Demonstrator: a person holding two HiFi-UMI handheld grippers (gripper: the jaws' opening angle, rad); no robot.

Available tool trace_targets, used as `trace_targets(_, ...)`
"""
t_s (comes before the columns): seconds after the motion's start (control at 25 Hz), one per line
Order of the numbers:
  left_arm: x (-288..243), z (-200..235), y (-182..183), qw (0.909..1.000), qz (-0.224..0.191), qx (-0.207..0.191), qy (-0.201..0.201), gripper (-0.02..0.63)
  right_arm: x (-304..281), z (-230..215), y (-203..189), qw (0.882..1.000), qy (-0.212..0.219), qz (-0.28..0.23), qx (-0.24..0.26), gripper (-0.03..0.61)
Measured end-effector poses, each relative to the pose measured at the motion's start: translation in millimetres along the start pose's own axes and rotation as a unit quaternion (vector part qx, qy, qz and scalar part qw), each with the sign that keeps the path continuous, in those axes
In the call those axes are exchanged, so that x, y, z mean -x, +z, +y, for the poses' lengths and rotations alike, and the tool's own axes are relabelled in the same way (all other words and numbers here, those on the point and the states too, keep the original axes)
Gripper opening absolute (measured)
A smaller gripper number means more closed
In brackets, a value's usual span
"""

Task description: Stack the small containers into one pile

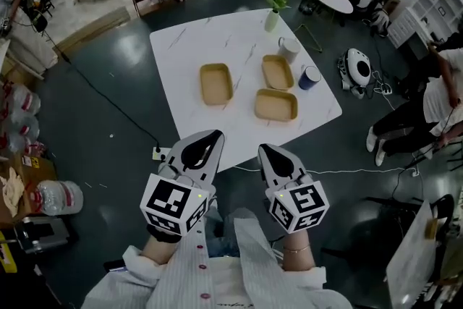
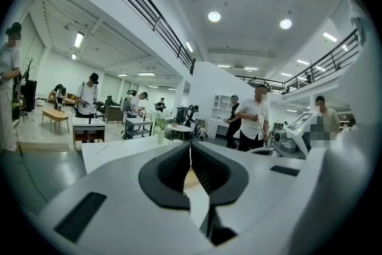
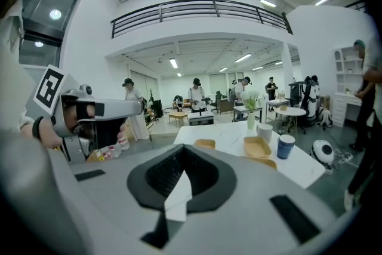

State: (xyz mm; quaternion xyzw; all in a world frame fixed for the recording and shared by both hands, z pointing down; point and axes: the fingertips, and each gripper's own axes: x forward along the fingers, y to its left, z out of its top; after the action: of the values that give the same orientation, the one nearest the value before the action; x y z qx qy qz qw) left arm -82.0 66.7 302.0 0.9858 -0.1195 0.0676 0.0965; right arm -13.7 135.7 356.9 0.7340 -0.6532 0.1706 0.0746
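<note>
Three small tan containers lie apart on the white marble table (image 1: 181, 47): one at the left (image 1: 216, 83), one at the upper right (image 1: 277, 72) and one at the lower right (image 1: 275, 105). Both grippers hang in front of the table's near edge, short of all three. My left gripper (image 1: 212, 136) is shut with nothing in it, its pads meeting in the left gripper view (image 2: 191, 147). My right gripper (image 1: 266, 149) is also shut and empty (image 3: 184, 150). The right gripper view shows the containers ahead (image 3: 205, 144) (image 3: 256, 146) (image 3: 266, 162).
A white cup (image 1: 289, 49), a blue cup (image 1: 309, 77) and a vase of flowers (image 1: 273, 17) stand near the table's right and far edges. A cable and power strip (image 1: 160, 153) lie on the dark floor by the near-left corner. People stand around the room.
</note>
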Motion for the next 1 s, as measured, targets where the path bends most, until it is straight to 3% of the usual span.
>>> trace_targets(0.4, -29, 19, -15, 0.9997, 0.019, 0.013, 0.006, 0.021, -24, -33, -5, 1.0, -0.009, 0.019, -0.01, 0.011)
trace_targets(1.0, -159, 56, 11, 0.9946, 0.007, 0.032, 0.099, 0.021, -119, -146, 28, 0.995, 0.084, 0.052, 0.014, 0.011)
